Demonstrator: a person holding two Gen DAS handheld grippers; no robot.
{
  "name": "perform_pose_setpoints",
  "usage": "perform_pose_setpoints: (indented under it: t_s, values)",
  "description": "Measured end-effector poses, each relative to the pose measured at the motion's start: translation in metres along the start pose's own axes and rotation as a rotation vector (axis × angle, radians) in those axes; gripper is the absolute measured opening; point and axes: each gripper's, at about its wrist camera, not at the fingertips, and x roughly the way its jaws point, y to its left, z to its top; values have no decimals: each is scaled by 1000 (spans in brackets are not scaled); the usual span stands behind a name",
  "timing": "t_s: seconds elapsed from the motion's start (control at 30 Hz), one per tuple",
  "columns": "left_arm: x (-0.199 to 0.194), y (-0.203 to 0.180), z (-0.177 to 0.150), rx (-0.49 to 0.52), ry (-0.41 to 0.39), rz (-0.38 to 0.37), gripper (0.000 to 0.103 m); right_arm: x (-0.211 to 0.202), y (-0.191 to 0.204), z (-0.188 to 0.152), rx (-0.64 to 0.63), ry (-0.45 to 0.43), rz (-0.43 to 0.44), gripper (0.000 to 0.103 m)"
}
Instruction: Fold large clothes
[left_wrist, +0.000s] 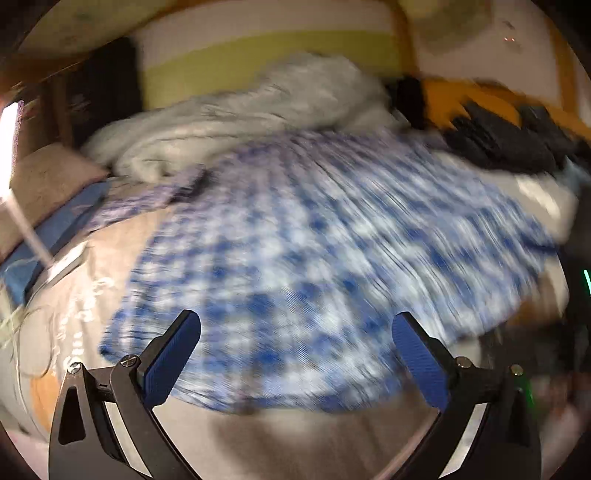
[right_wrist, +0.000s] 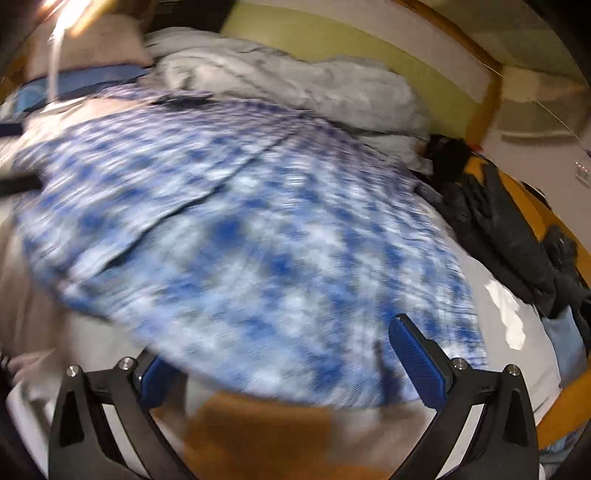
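A large blue-and-white checked garment (left_wrist: 314, 229) lies spread flat on the bed, blurred by motion in both views. My left gripper (left_wrist: 295, 319) hovers over its near hem, open wide, with nothing pinched between its blue pads (left_wrist: 173, 362). In the right wrist view the same garment (right_wrist: 240, 206) fills the middle. My right gripper (right_wrist: 280, 339) is open at the near edge of the cloth. The hem drapes over the tip of its left finger (right_wrist: 159, 380), and the right finger (right_wrist: 417, 358) stands above the fabric.
A crumpled pale grey duvet (left_wrist: 240, 110) (right_wrist: 295, 77) is heaped at the back of the bed. Dark clothes (left_wrist: 509, 140) (right_wrist: 498, 221) lie at the right edge. A beige pillow (left_wrist: 48, 177) sits at the left. The beige sheet (left_wrist: 295, 435) shows nearest me.
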Motion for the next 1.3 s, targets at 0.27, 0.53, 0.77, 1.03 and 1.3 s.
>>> perform_pose_setpoints:
  t_s: [0.27, 0.53, 0.77, 1.03, 1.3]
  values:
    - [32, -44, -25, 235, 158, 13, 103, 1, -32, 1, 97, 8, -39, 103]
    - [36, -11, -26, 105, 75, 193, 103, 0, -30, -9, -46, -13, -339, 88]
    - [50, 49, -25, -28, 88, 413, 73, -1, -61, -6, 82, 30, -298, 37]
    - [36, 94, -3, -127, 32, 496, 48, -19, -95, 8, 192, -18, -315, 20]
    - [49, 136, 51, -169, 73, 334, 3, 0, -131, 61, 217, -32, -163, 5]
